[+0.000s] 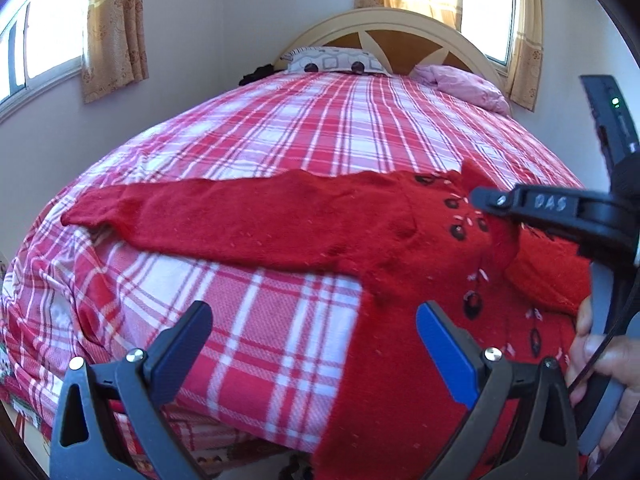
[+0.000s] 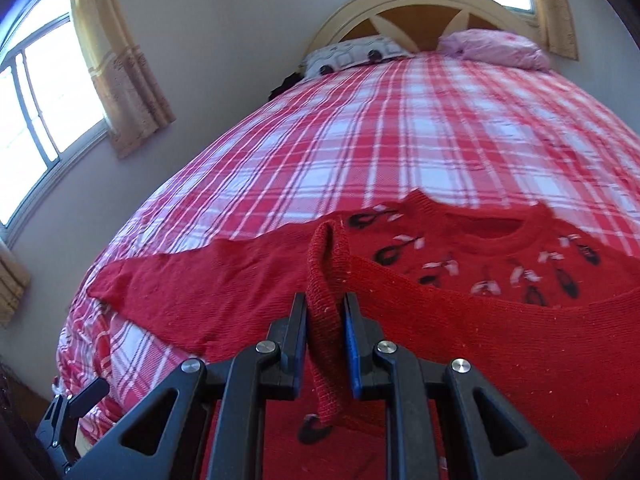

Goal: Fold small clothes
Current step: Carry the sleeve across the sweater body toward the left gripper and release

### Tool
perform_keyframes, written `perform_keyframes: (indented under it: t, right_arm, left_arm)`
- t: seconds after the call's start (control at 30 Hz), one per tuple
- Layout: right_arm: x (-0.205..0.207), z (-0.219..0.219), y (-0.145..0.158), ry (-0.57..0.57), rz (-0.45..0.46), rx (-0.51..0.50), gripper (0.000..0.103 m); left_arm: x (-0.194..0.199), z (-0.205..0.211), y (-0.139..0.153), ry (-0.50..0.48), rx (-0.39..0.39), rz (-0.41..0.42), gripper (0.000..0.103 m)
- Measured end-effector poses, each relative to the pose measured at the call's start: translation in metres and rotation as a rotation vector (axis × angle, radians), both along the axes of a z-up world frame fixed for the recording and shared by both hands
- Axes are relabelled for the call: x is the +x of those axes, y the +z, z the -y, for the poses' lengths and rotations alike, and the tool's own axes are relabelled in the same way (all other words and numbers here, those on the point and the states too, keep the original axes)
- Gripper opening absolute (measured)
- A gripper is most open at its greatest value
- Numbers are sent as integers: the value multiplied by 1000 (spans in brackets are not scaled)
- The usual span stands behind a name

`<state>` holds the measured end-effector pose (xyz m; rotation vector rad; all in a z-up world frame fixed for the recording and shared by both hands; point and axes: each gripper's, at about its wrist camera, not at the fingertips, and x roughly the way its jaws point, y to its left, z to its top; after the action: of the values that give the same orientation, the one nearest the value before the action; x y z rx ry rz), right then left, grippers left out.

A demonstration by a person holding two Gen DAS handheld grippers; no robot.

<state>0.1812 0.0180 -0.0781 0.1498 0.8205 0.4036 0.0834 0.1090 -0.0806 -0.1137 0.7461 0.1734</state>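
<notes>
Left wrist view shows the left claw spread wide and empty over the bed, with the sweater flat, 1 sleeve stretched left. Right wrist view alone shows the right claw clamped on the other sleeve's cuff. The knit could slip from that thin pinch, or dragging could bunch the body.

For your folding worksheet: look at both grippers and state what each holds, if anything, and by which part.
The right gripper is shut on the red sweater, pinching the ribbed cuff end of its sleeve. The left gripper is open over the bed and holds nothing.
</notes>
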Motion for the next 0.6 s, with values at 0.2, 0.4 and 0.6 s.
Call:
perform_keyframes:
  t: [0.2,0.4,0.6]
  right_arm:
    - [18,-11,-29,120,-128,207,18]
    - [7,24,-15,98,-104,348,25]
    - [-24,96,9,-110,3,272,26]
  left_arm:
    - [8,-10,-6,3,-4,-19,103]
    - [19,0,-2,-53,-5,-9,103]
    - [48,26,7,-164,-62,9,103]
